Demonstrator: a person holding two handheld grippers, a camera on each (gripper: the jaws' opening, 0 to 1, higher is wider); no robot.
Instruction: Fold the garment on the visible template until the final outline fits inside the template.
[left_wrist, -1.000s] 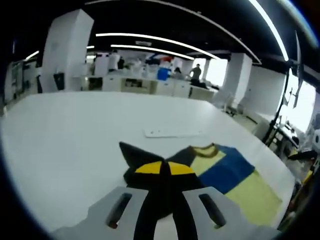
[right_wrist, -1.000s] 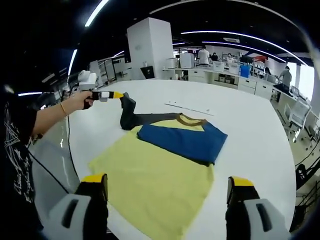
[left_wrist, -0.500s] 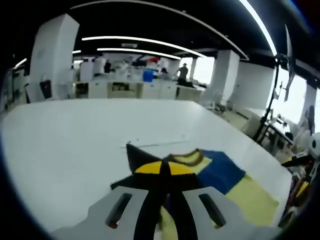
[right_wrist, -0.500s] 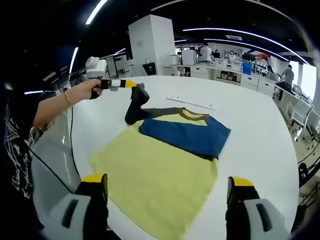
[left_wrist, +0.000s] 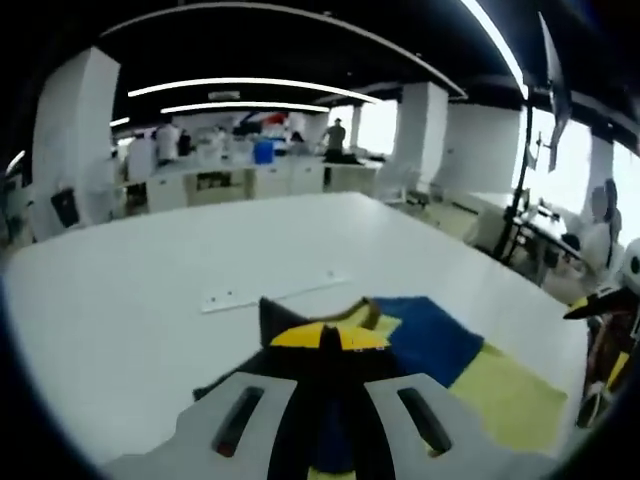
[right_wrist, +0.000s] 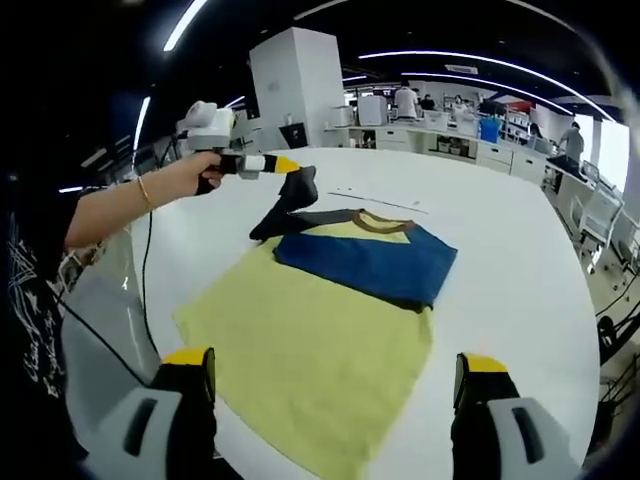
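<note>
My left gripper (left_wrist: 322, 338) has its jaws pressed together on the dark sleeve (right_wrist: 284, 207) of the shirt (right_wrist: 310, 340), with the yellow tips meeting and the dark cloth bunched between and behind them. In the right gripper view that gripper (right_wrist: 292, 166) is held up above the desk (right_wrist: 500, 250) by my hand (right_wrist: 205, 172), and the sleeve hangs from its tip, lifted off the surface and running down to the shirt's shoulder.

The shirt lies flat on the white desk, mostly pale yellow, with a brown collar (right_wrist: 377, 222) at its far end. A blue part (right_wrist: 365, 262) is folded across the upper body, just below the collar. In the left gripper view the blue part (left_wrist: 425, 338) and the yellow body (left_wrist: 505, 395) spread to the right of my jaws.

My right gripper (right_wrist: 335, 385) hangs over the near edge of the shirt with its jaws wide apart and nothing between them.

A thin pale strip (left_wrist: 270, 293) lies on the desk beyond the collar, apart from the shirt. I cannot make out a template outline.
</note>
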